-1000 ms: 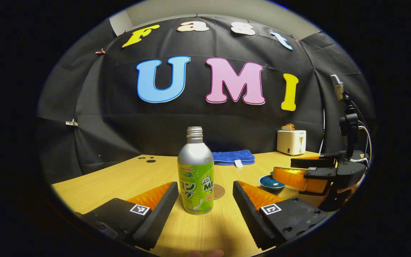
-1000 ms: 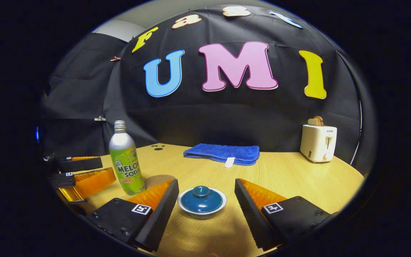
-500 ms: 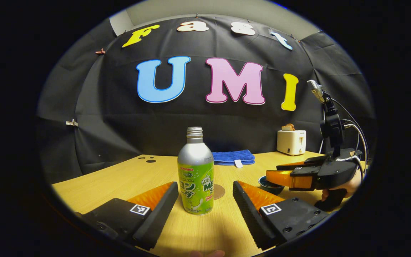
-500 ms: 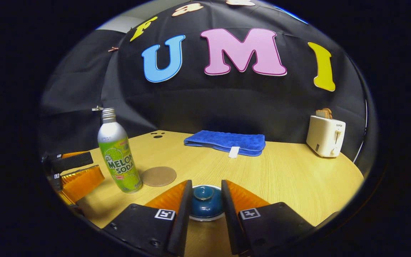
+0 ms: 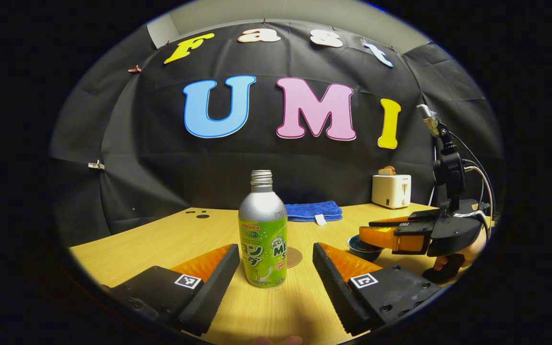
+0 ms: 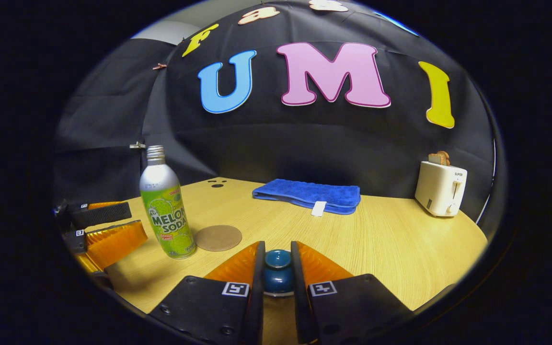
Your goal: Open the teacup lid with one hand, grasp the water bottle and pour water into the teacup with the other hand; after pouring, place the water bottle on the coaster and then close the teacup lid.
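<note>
Right tongs (image 6: 277,261) seemingly pinching teacup lid (image 6: 277,273), left tongs (image 5: 276,263) spread w/ bottle (image 5: 262,235) between, untouched.

From my left gripper (image 5: 276,261) the melon soda bottle (image 5: 262,239) stands upright between the spread fingers, bare table (image 5: 161,239) either side. Right of it, my right gripper (image 5: 369,237) blocks the teacup (image 5: 363,245) (coaster (image 6: 218,237) unoccupied).
</note>
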